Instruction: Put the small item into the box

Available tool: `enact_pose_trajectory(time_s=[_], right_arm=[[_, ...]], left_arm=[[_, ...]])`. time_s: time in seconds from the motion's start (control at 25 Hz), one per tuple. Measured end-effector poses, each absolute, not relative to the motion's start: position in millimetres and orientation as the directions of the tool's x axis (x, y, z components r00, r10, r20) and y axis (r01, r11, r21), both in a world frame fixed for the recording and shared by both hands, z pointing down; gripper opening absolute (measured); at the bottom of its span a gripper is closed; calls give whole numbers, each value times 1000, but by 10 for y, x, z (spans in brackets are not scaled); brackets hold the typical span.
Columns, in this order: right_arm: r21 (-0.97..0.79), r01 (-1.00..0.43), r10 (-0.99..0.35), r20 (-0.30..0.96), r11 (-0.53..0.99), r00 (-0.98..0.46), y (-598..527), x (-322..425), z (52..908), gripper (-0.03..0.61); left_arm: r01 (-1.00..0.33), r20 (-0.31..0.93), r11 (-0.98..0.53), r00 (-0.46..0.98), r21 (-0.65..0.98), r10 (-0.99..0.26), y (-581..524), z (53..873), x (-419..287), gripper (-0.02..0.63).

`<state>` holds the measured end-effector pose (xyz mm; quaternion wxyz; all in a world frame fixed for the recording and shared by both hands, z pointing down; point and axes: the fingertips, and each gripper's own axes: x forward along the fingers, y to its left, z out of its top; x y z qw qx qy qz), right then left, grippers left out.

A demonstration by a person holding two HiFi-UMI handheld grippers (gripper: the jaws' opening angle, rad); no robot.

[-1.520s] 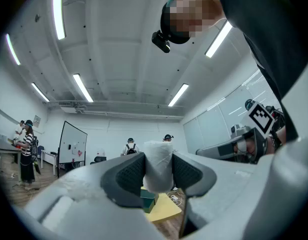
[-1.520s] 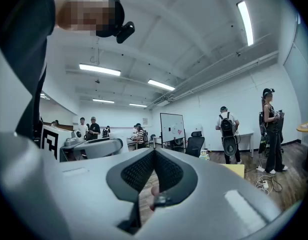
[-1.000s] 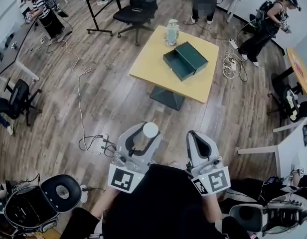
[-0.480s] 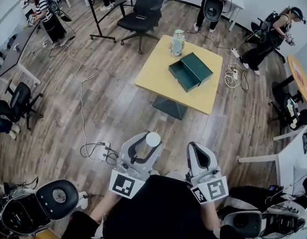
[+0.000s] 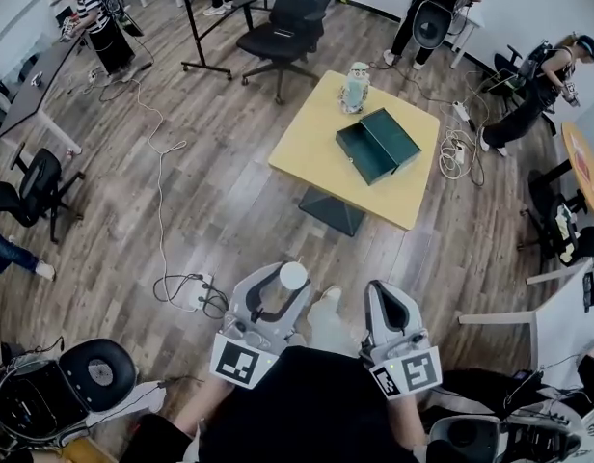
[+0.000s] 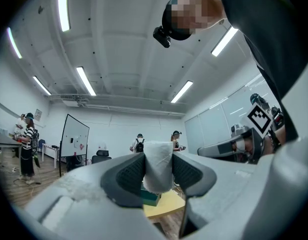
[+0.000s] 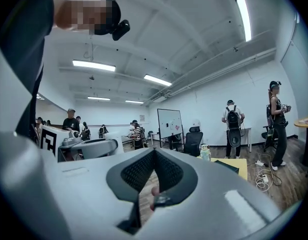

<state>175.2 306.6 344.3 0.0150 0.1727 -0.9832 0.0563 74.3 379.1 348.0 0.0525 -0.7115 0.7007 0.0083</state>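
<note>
A wood-plank floor [image 5: 210, 210] fills the office room. The yellow table [image 5: 311, 152] stands well ahead, carrying the open green box [image 5: 377, 145]. Both tools point level toward it. The left tool [image 5: 291, 280] grips a white cylinder [image 6: 158, 166], seemingly rolled paper, with its long axis upright. The right tool [image 7: 155, 151] is closed and empty.
</note>
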Motion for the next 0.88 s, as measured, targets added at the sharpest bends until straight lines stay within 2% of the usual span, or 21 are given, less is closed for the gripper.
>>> enact_pose_trajectory(time_s=[0.4,0.88], right_arm=[[-110,-292,-287,53,950,-956,2598,1430,3534,3],[-168,-270,-266,49,948,-963,1419,973,3575,3]], left_arm=[[-997,-62,62,-58,-54,-996,3431,3601,417,175],[-995,-48,68,-65,-74,-997,2280,3557,24,175]])
